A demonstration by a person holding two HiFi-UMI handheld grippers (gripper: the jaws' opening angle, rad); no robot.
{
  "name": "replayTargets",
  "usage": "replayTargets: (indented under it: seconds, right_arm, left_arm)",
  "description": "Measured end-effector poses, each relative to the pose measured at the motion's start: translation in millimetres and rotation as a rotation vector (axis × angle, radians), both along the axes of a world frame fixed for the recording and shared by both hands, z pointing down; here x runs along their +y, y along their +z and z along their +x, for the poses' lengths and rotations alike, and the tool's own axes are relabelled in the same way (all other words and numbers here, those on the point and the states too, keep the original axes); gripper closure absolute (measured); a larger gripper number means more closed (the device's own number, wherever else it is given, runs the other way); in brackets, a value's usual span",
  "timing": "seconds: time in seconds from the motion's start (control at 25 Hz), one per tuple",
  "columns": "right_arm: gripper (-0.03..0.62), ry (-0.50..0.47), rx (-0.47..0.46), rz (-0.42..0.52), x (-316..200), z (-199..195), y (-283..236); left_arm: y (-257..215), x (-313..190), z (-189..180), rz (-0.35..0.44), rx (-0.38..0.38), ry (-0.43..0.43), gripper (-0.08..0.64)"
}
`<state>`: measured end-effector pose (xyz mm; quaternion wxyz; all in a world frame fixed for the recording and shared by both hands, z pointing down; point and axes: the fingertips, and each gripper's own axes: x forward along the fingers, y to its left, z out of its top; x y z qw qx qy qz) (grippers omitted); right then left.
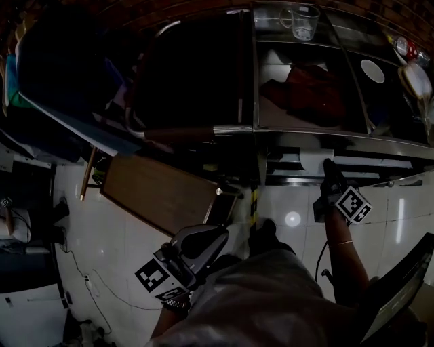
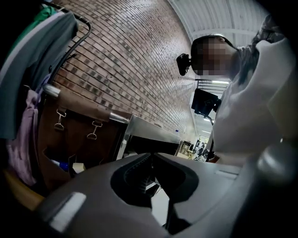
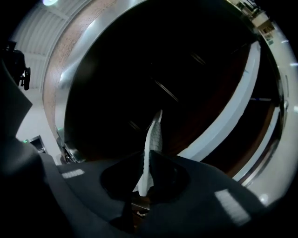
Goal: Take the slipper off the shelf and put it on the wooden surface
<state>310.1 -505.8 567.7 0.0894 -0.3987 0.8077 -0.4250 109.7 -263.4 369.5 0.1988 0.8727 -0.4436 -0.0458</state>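
A thin white slipper (image 3: 152,139) with a ribbed sole stands edge-on between the jaws of my right gripper (image 3: 148,158), which is shut on it inside a dark shelf recess. From the head view, the right gripper (image 1: 331,175) reaches into the low shelf (image 1: 352,162) under the steel counter; the slipper itself is too dark to make out there. The brown wooden surface (image 1: 159,193) lies to the left, on the floor side. My left gripper (image 1: 203,238) hangs low near my body, right of that board. Its jaws meet in the left gripper view, where the left gripper (image 2: 151,155) holds nothing.
On the steel counter stand a glass jug (image 1: 300,20) and a white plate (image 1: 372,70), with a red cloth (image 1: 308,88) under the top. A yellow-and-black striped post (image 1: 254,202) stands between board and shelf. Clothes (image 2: 28,69) and a brown bag (image 2: 79,125) hang by the brick wall.
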Motion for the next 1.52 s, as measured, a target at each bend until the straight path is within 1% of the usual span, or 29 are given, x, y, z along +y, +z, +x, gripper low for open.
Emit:
replayTargets:
  seconds: [0.12,0.24,0.32,0.4,0.44,0.56,0.68,0.76,0.84,0.92,1.04,1.12,1.2,1.24,1.28,1.36,1.4,1.48,1.52]
  right_arm:
    - [0.560,-0.006,-0.013,0.031,10.9,-5.1,-18.5]
    - [0.561,0.026,-0.043,0.048,26.8,3.7,-35.9]
    - [0.561,0.042,-0.055,0.078,40.2,8.8,-49.4]
    - [0.561,0.036,-0.061,0.122,58.6,7.7,-62.9]
    - [0.561,0.045,-0.056,0.129,70.2,8.7,-65.9]
    - [0.561,0.120,-0.012,0.119,115.1,14.9,-67.2]
    - [0.561,0.175,0.032,0.132,175.9,10.5,-72.8]
    - [0.561,0.217,0.049,0.138,214.5,3.2,-77.0]
    - [0.561,0.275,0.083,0.116,249.5,-1.5,-73.4]
    - [0.561,0.326,0.113,0.114,281.4,-9.5,-77.3]
    - [0.561,0.390,0.140,0.140,335.5,-23.5,-89.7]
    - [0.561,0.380,0.152,0.174,369.2,-45.1,-106.3]
    - [0.561,0.363,0.150,0.205,396.4,-62.2,-120.1]
    - [0.561,0.364,0.143,0.212,406.8,-66.9,-124.3]
    - [0.561,0.382,0.139,0.197,416.4,-67.4,-124.0]
    - [0.560,0.425,0.143,0.149,432.8,-64.2,-117.9]
    - [0.561,0.425,0.149,0.148,438.7,-64.9,-117.7]
    - [0.560,0.396,0.162,0.176,449.8,-69.1,-121.9]
    - [0.560,0.378,0.168,0.194,456.5,-71.5,-125.7]
  left_arm:
    - [4.9,6.2,-10.8,0.004,0.000,-0.007,0.549]
    - [6.4,14.3,-15.1,-0.003,0.015,0.010,0.549]
    - [3.1,19.4,-19.0,0.006,0.022,0.035,0.551]
    - [-2.3,24.5,-25.3,0.034,0.017,0.070,0.552]
    - [-5.0,28.3,-28.9,0.050,0.013,0.089,0.552]
    - [-14.3,43.9,-42.9,0.100,0.016,0.141,0.554]
    - [-22.4,68.4,-63.6,0.163,0.014,0.199,0.552]
    - [-27.5,82.2,-83.4,0.193,0.019,0.222,0.552]
    - [-32.8,98.5,-103.6,0.212,0.051,0.229,0.552]
    - [-29.7,121.5,-120.7,0.221,0.069,0.245,0.552]
    - [-19.3,156.0,-140.4,0.224,0.060,0.306,0.552]
    - [-16.2,175.4,-155.4,0.212,0.061,0.325,0.552]
    - [-17.2,193.7,-170.0,0.202,0.081,0.321,0.552]
    - [-18.1,201.8,-175.5,0.202,0.087,0.319,0.554]
    - [-19.4,208.9,-179.0,0.206,0.091,0.322,0.554]
    - [-25.6,222.9,-179.5,0.234,0.105,0.349,0.554]
    - [-31.0,230.3,-177.4,0.257,0.118,0.369,0.555]
    - [-44.6,244.8,-170.2,0.300,0.132,0.397,0.557]
    - [-52.1,251.8,-165.7,0.319,0.128,0.403,0.557]
